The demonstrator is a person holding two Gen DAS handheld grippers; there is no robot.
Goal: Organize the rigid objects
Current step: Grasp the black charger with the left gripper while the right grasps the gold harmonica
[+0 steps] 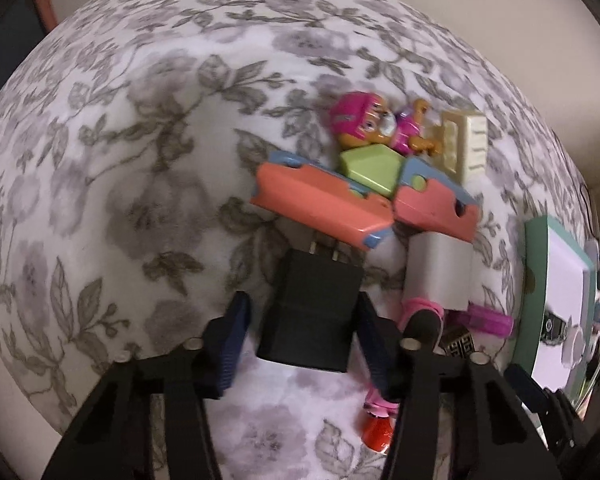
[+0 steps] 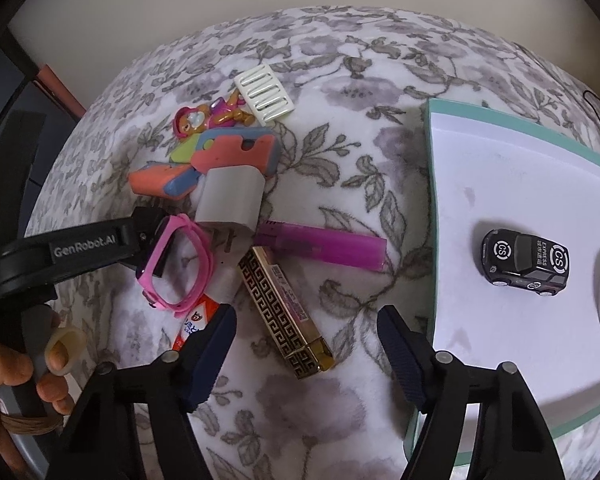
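1. Floral bedspread (image 2: pixel 340 60) is carrying our clutter beside the tray (image 2: pixel 500 152).
2. Our left tongs (image 1: pixel 300 322) are clenching the black charger (image 1: pixel 312 312) for sorting.
3. Our right tongs (image 2: pixel 306 344) are hovering released over the patterned lighter (image 2: pixel 284 304).

White lettering "GenRobot.AI" runs along the black plastic arm of the left gripper (image 2: pixel 88 245), seen from the right wrist view.

The small black toy car (image 2: pixel 526 261) on the white tray with a teal rim (image 2: pixel 432 184) carries "CS" inside white rings on its bonnet and roof, plus the word "EXPRESS" with a line of small characters too fine to read.

The orange-and-white packet (image 2: pixel 192 326) under the pink watch strap shows red print, partly hidden and unreadable.

The gold-patterned rectangular box (image 2: pixel 286 312) bears a label strip, illegible.
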